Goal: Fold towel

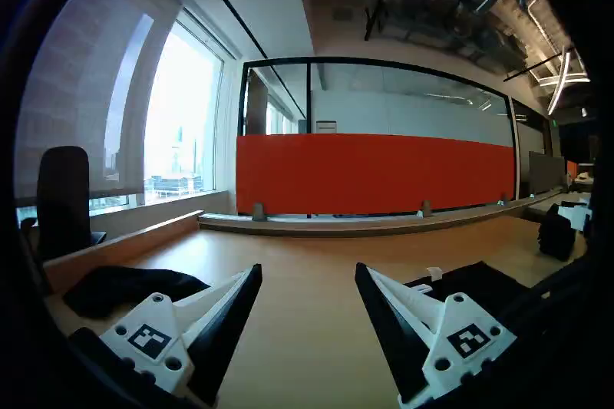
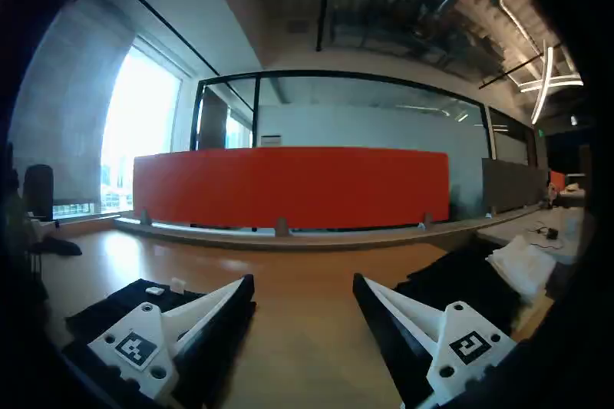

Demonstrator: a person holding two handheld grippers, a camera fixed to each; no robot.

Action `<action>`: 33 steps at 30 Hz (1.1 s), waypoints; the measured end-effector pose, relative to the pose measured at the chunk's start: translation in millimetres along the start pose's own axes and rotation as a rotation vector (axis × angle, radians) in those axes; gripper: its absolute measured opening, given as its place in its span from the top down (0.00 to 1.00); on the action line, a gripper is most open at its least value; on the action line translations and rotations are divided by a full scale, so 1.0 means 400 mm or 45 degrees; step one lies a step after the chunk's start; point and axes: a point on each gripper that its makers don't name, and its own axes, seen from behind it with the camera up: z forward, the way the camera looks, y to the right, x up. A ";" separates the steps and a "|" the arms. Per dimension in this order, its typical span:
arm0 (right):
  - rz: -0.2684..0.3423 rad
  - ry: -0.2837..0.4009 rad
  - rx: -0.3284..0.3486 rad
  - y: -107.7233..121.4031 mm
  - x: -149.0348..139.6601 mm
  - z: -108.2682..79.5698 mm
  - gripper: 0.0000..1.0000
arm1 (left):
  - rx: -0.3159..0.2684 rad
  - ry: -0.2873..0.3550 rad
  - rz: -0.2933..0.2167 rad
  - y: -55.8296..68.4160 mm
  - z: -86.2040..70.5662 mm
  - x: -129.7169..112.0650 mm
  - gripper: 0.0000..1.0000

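Chair: black, far left in the left gripper view, beside the bright window.
Dark cloth: crumpled on the wooden table, behind the left finger.
Left gripper: jaws wide apart, only bare tabletop between them.
Black towel: on the table behind the right finger, ungripped, with a small white tag at its near edge.
Orange partition: across the table's far edge, glass above.
Black towel, right gripper view: flat at lower left, partly hidden by the left finger, white tag on top.
Right gripper: jaws wide apart, nothing held, hovering low over the table.
Black pile: dark fabric behind the right finger.
White cloths: folded stack at the right, just beside the black pile.
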 end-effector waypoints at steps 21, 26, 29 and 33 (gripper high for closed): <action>-0.013 0.004 -0.040 -0.002 0.413 -0.056 0.00 | -0.036 -0.023 0.032 0.014 -0.029 0.408 0.10; -0.018 -0.002 -0.048 -0.001 0.467 -0.073 0.00 | -0.059 -0.031 0.045 0.030 -0.037 0.461 0.10; -0.028 -0.010 -0.052 -0.003 0.484 -0.080 0.00 | -0.062 -0.034 0.049 0.032 -0.039 0.477 0.10; -0.033 -0.016 -0.053 -0.008 0.503 -0.081 0.00 | -0.062 -0.041 0.042 0.030 -0.038 0.489 0.10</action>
